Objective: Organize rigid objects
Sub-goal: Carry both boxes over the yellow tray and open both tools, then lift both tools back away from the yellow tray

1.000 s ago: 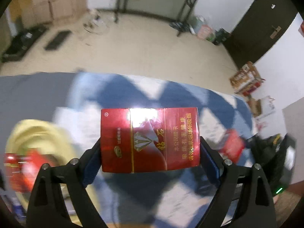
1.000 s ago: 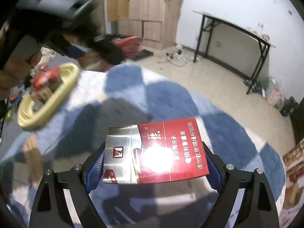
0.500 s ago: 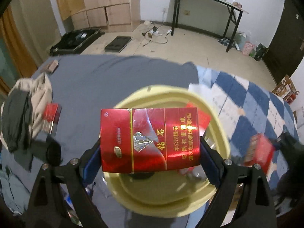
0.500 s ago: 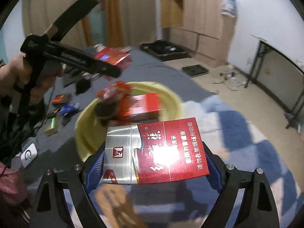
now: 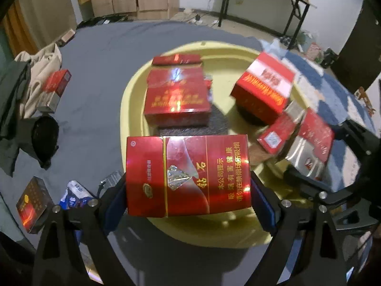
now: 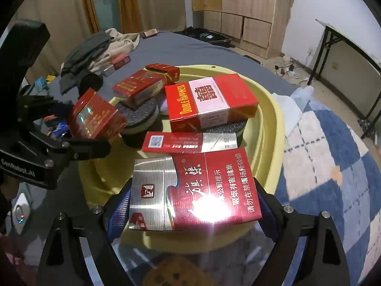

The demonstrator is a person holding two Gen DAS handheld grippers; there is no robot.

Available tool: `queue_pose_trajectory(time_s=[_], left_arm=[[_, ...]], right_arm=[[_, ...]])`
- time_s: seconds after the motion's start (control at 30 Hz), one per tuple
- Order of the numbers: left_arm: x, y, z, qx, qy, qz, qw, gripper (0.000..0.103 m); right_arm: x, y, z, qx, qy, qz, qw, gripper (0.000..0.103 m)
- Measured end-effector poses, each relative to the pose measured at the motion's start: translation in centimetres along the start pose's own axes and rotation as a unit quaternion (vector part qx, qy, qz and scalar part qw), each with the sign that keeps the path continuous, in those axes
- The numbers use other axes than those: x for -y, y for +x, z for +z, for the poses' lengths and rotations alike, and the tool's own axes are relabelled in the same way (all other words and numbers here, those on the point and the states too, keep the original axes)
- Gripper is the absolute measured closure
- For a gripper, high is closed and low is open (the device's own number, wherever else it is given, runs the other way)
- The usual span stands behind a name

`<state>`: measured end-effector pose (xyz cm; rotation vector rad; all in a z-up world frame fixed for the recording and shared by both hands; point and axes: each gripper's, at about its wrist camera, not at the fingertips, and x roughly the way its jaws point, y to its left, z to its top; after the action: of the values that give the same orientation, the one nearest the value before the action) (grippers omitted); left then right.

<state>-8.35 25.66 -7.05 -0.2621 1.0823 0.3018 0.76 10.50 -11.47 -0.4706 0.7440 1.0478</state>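
My left gripper (image 5: 188, 191) is shut on a red cigarette pack (image 5: 187, 175) and holds it over the near rim of a yellow basin (image 5: 133, 85). My right gripper (image 6: 194, 205) is shut on a silver-and-red cigarette pack (image 6: 194, 189) over the basin's (image 6: 269, 128) near edge. In the basin lie several red packs: a Double Happiness pack (image 6: 209, 101), a flat red pack (image 5: 177, 95) on a grey pad, and a red-and-silver pack (image 6: 190, 141). The left gripper with its pack (image 6: 95, 116) shows in the right wrist view; the right gripper's pack (image 5: 309, 150) shows in the left wrist view.
The basin sits on a grey bed cover (image 5: 102, 54). Clothes (image 5: 31, 76), a red pack (image 5: 56, 85), a dark pack (image 5: 33, 205) and a blue packet (image 5: 76, 194) lie to the left. A blue-and-white checked blanket (image 6: 333, 166) lies to the right.
Both grippers have swung from over the checked blanket to over the yellow basin, each still holding its pack. The basin and its packs now lie close below.
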Motion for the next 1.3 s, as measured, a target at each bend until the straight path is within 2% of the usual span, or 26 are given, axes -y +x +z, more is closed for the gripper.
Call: queue_pose_trajectory(time_s=[0.13, 0.27, 0.4, 0.47, 0.57, 0.63, 0.93, 1.1, 1.17, 1.27, 1.3], left_arm=[[0.9, 0.9, 0.0, 0.009, 0.026, 0.003, 0.9996, 0.012], [0.3, 1.9, 0.4, 0.005, -0.003, -0.001, 1.0000, 0.011], [0.3, 2.0, 0.4, 0.006, -0.005, -0.004, 1.0000, 0.010], [0.4, 1.6, 0.2, 0.014, -0.001, -0.007, 0.9999, 0.008], [0.3, 0.6, -0.6, 0.029, -0.006, -0.010, 0.9995, 0.005], [0.3, 0.1, -1.0, 0.035, -0.008, -0.008, 0.9993, 0.000], [0.3, -3.1, -1.5, 0.075, -0.048, 0.017, 0.9959, 0.000], [4.4, -4.6, -2.8, 0.108, -0.095, 0.037, 0.9890, 0.000], [5.8, -4.7, -3.0, 0.104, -0.126, 0.056, 0.9850, 0.000], [7.9, -4.2, -3.1, 0.079, -0.152, 0.040, 0.9844, 0.000], [8.4, -4.3, -3.2, 0.080, -0.155, 0.047, 0.9834, 0.000]], right_arm=[[-0.6, 0.2, 0.6, 0.007, -0.003, -0.003, 1.000, 0.013], [-0.9, 1.0, 1.3, 0.007, -0.005, -0.004, 1.000, 0.013], [-0.6, 1.3, 1.4, 0.001, 0.002, 0.000, 1.000, 0.013], [-0.6, 1.1, 1.4, 0.001, 0.000, 0.006, 1.000, 0.011], [-0.5, 0.4, 1.1, -0.003, -0.002, 0.011, 1.000, 0.001], [-0.5, -0.2, 0.8, 0.002, 0.002, 0.024, 1.000, 0.000], [0.7, -4.0, 0.0, 0.025, 0.003, 0.022, 0.999, 0.000], [2.9, -6.8, -0.4, 0.040, 0.012, 0.010, 0.999, 0.000], [4.1, -7.7, -0.8, 0.042, 0.017, 0.001, 0.999, 0.000], [6.5, -9.0, -1.5, 0.042, 0.035, -0.011, 0.998, 0.000], [7.4, -9.3, -1.8, 0.040, 0.042, -0.015, 0.998, 0.000]])
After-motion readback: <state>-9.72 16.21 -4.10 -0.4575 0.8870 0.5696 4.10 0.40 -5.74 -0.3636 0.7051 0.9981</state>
